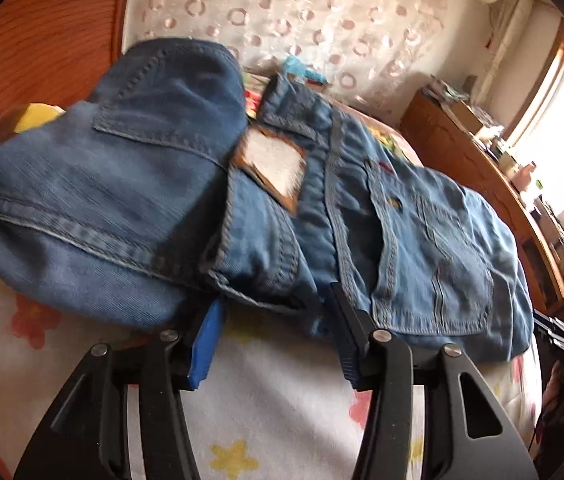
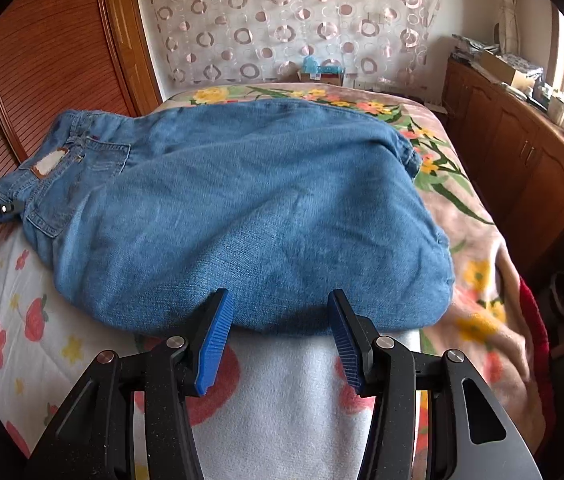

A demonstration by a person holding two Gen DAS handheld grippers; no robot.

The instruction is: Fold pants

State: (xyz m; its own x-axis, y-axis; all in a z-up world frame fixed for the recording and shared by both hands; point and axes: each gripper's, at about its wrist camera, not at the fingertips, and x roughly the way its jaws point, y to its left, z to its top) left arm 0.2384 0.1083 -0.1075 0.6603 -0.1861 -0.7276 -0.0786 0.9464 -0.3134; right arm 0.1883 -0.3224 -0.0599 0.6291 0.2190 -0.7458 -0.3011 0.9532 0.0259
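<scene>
Floral bedspread point(image 2: 9, 304) under jeans point(image 2: 241, 208), long axis crosswise to both grippers. Right gripper point(image 2: 279, 336): jaws apart, empty, just short of the near fold. Left gripper point(image 1: 277, 316) at the waistband end, seemingly around the denim edge; blurred, grip unconfirmed.

Home bedroom: floral bedspread point(image 2: 478, 216), wooden cabinets point(image 2: 522, 160) (cluttered tops), circle-patterned curtain point(image 2: 282, 20).

Lighting: bright daylight from window point(image 1: 562, 120) at right, glass blown out to white glare. Left wrist view: motion blur over jeans point(image 1: 241, 208), softest at left. Right wrist view: sharp. Both: strong fisheye curvature, black vignetted corners.
</scene>
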